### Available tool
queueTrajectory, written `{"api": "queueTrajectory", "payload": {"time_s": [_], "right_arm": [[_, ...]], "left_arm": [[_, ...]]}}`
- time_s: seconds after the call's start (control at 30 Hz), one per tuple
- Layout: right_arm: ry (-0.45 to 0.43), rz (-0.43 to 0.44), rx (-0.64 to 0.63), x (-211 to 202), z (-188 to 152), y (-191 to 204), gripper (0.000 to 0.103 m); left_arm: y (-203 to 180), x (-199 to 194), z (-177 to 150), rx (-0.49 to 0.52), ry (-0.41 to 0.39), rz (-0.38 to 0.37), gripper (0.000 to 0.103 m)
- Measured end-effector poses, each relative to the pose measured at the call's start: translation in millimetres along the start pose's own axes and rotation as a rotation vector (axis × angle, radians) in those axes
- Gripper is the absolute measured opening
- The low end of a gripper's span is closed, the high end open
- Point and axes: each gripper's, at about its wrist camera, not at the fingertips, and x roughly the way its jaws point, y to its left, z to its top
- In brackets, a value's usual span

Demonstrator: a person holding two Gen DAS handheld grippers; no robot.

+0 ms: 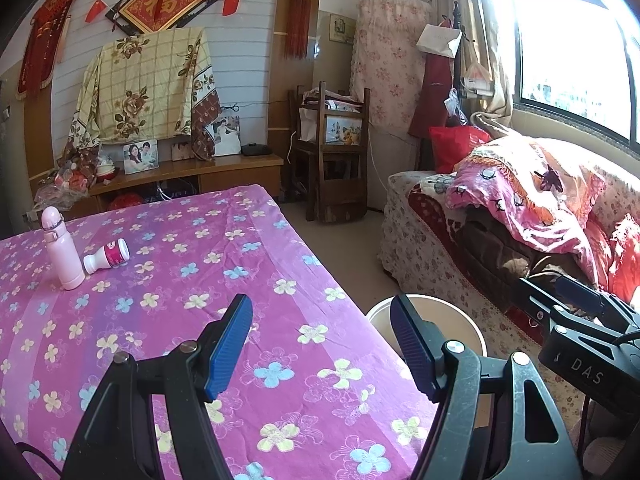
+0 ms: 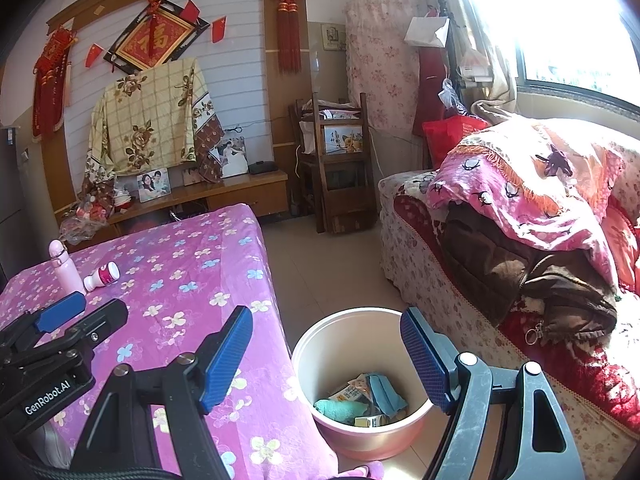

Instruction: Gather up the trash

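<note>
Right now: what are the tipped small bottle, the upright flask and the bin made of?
Small bottle: looks like thin white plastic, glossy magenta label.
Flask: smooth pale pink shell with a sheen; plastic or coated metal, cannot tell.
Bin: apparently moulded plastic, pink outside, cream inside, uniform seamless wall.

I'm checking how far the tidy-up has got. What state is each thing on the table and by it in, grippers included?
Pink flask: upright on the table, cap on.
Small bottle: lying on its side beside the flask.
Bin: upright on the floor next to the table, open, some trash at the bottom.
Left gripper: open, empty.
Right gripper: open, empty.
</note>
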Motion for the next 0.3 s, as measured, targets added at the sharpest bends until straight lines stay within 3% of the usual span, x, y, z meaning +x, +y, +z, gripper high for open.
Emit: {"api": "queueTrajectory", "payload": {"time_s": [0.3], "right_arm": [[0.022,-0.008,-0.008,7.0,-3.6,1.5,0.079]], "left_arm": [[2.4,6.3,-4.1,0.008,0.008,-0.013,0.072]]}}
